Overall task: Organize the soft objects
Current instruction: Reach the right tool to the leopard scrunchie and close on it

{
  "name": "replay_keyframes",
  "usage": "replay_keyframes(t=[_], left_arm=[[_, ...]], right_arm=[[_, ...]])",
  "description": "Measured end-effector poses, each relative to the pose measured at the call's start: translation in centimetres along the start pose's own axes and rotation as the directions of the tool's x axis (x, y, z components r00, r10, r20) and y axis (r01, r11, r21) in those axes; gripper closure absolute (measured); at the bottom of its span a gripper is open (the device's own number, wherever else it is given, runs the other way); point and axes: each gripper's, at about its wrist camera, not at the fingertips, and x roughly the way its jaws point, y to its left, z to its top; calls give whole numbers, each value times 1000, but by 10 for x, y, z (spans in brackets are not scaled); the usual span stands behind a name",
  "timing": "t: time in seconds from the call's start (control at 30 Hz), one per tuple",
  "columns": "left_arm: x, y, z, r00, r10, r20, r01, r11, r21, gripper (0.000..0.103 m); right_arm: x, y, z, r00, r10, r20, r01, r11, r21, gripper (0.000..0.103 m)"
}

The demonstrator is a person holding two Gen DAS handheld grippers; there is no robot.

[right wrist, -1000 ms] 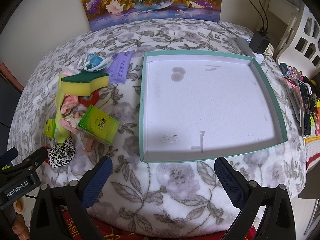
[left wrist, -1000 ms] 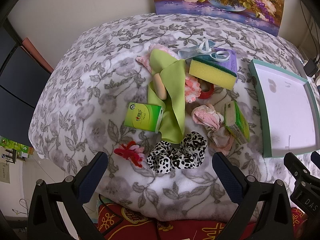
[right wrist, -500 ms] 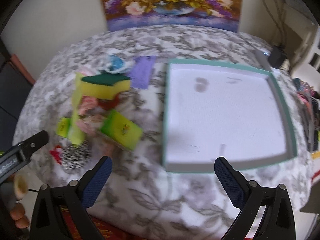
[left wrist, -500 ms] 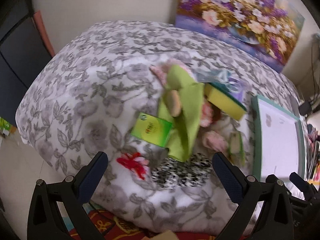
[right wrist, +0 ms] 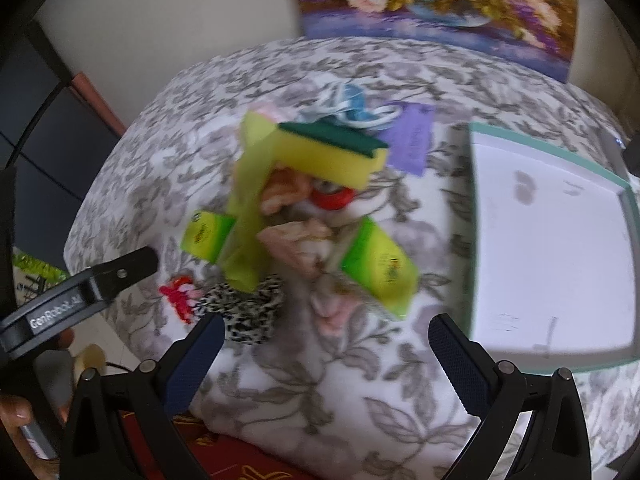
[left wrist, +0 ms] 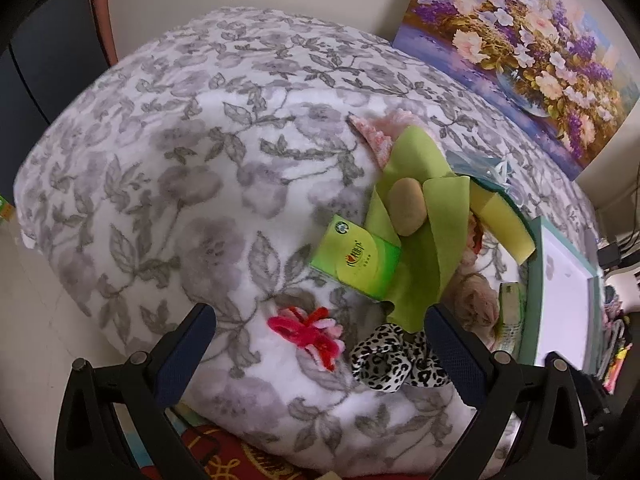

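A heap of soft things is seen on a table draped in a grey floral blanket. In the left wrist view the left gripper is held above the near edge with its fingers spread wide and nothing between them. A red and pink fuzzy flower lies in the gap between the fingers, and a leopard-print scrunchie lies just beside the right-hand finger. Beyond these, a green tissue pack rests against a lime cloth, on which a tan oval sponge is laid. A yellow sponge with a green scouring face is perched behind, near the teal-rimmed tray.

In the blurred right wrist view the right gripper is likewise spread apart and empty, held short of the heap. A second green tissue pack and a crumpled pink cloth lie ahead of its fingers; the tray is seen to the right, well apart from the left gripper.
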Motion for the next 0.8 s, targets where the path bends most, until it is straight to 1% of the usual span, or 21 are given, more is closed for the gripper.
replay_keyframes(t=[0.1,0.17,0.3,0.4,0.53,0.6,0.63,0.7,0.73,0.77,0.8], left_arm=[[6,3,0,999,-48,-9,48,999,-20,0],[8,4,-1,998,-63,-12,63,998,-19,0],[18,1,-2,998,-19,-64,20,1000,12,0],[25,4,-4,995,-35,-96,35,999,1,0],[33,6,-7,993,-8,-121,7,1000,-5,0],[37,7,-8,991,-14,-133,13,1000,-11,0],[40,8,-9,989,-19,-144,17,1000,-15,2],[45,8,-10,987,-22,-161,20,1000,-17,10],[48,8,-11,985,-24,-170,22,1000,-16,16],[51,8,-11,983,-29,-180,26,1000,-17,20],[54,8,-12,981,-37,-191,33,999,-21,22]], right_arm=[[11,12,0,1000,8,-28,-9,1000,-26,3],[17,19,0,999,19,-43,-21,999,-45,11],[30,33,-2,997,31,-76,-38,995,-88,18],[38,38,-2,994,42,-99,-51,994,-99,23],[46,41,-1,990,52,-129,-66,992,-107,30],[50,44,-1,988,59,-141,-75,991,-114,31],[51,45,-1,988,61,-144,-78,990,-118,31],[53,48,-1,986,66,-151,-86,988,-128,32],[54,48,-1,986,68,-155,-89,987,-131,37],[55,49,-1,985,69,-159,-91,987,-133,42],[58,49,0,983,70,-169,-92,987,-131,43]])
